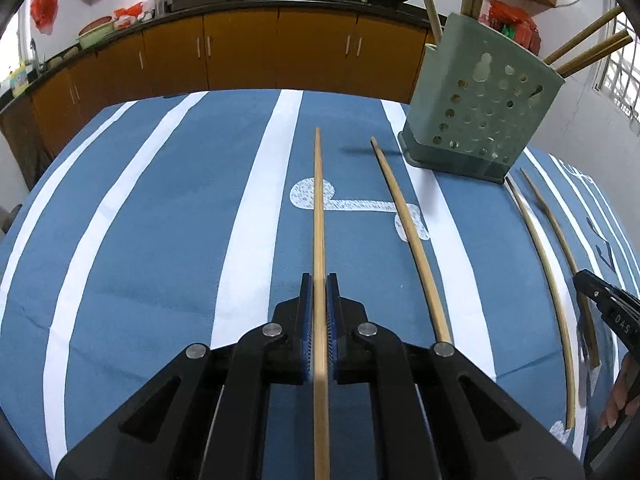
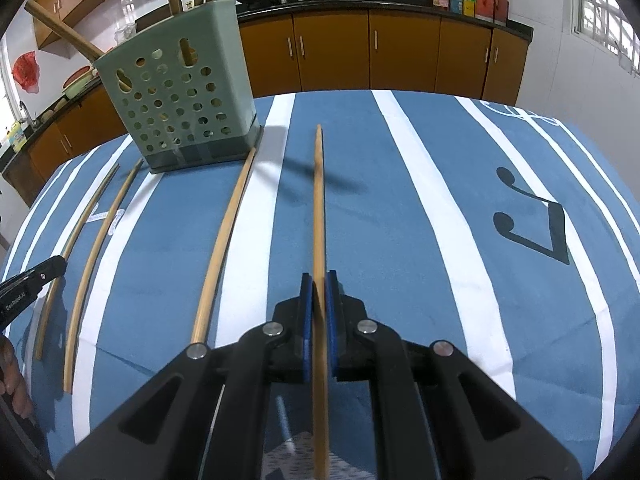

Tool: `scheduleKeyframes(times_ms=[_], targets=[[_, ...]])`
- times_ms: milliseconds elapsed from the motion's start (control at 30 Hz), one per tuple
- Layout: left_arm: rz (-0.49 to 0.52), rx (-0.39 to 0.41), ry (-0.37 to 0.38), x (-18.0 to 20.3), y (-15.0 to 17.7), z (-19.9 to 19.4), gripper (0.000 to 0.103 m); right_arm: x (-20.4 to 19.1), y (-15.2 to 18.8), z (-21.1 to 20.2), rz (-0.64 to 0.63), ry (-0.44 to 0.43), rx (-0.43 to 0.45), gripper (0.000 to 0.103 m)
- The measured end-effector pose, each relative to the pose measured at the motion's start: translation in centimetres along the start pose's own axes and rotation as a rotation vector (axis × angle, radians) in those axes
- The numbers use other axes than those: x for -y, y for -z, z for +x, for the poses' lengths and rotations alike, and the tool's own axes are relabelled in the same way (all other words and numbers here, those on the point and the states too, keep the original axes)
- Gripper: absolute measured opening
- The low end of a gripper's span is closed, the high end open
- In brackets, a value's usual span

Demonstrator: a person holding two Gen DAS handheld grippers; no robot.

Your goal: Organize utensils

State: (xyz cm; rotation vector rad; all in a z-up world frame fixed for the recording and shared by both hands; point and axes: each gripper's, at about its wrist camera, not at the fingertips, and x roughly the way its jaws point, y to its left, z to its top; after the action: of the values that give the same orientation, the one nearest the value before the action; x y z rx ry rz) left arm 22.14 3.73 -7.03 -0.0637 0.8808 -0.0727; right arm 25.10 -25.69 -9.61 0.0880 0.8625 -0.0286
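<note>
Two chopsticks are clamped, one in the left gripper [image 1: 319, 280], one in the right gripper [image 2: 319, 278]. Several stand in the green holder [image 1: 480, 108], upper right; three lie on the cloth [image 1: 160, 240].

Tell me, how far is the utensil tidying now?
Done: several chopsticks stand in the green holder. In hand: the left gripper and the right gripper are each shut on one chopstick. Left: two loose chopsticks lie on the blue cloth.

Right tongs [image 2: 319, 280] clamp a chopstick [image 2: 318, 200] beside the green holder [image 2: 180, 96].
</note>
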Motion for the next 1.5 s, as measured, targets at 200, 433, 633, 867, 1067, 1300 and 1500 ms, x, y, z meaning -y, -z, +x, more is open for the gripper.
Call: scheduleKeyframes(times_ms=[200, 433, 633, 867, 1067, 1300, 1500], targets=[[-0.016, 0.000, 0.017, -0.30, 0.01, 0.01, 0.008, 0.02, -0.01, 0.07, 0.001, 0.000, -0.001, 0.008], [-0.024, 0.000, 0.027, -0.45, 0.01, 0.10, 0.008, -0.19, -0.03, 0.14, -0.007, 0.009, 0.000, 0.008], [-0.027, 0.000, 0.031, -0.48, -0.02, 0.10, 0.008, -0.19, -0.04, 0.15, -0.007, 0.009, 0.000, 0.009], [-0.027, 0.000, 0.030, -0.47, 0.00, 0.09, 0.009, -0.18, -0.02, 0.14, -0.007, 0.008, 0.000, 0.009], [-0.027, 0.000, 0.030, -0.47, 0.00, 0.09, 0.009, -0.19, -0.01, 0.14, -0.007, 0.008, 0.000, 0.009], [-0.027, 0.000, 0.030, -0.47, 0.00, 0.09, 0.009, -0.18, 0.01, 0.13, -0.006, 0.008, 0.000, 0.009], [-0.027, 0.000, 0.030, -0.47, 0.00, 0.07, 0.009, -0.16, 0.03, 0.11, -0.005, 0.006, 0.003, 0.009]])
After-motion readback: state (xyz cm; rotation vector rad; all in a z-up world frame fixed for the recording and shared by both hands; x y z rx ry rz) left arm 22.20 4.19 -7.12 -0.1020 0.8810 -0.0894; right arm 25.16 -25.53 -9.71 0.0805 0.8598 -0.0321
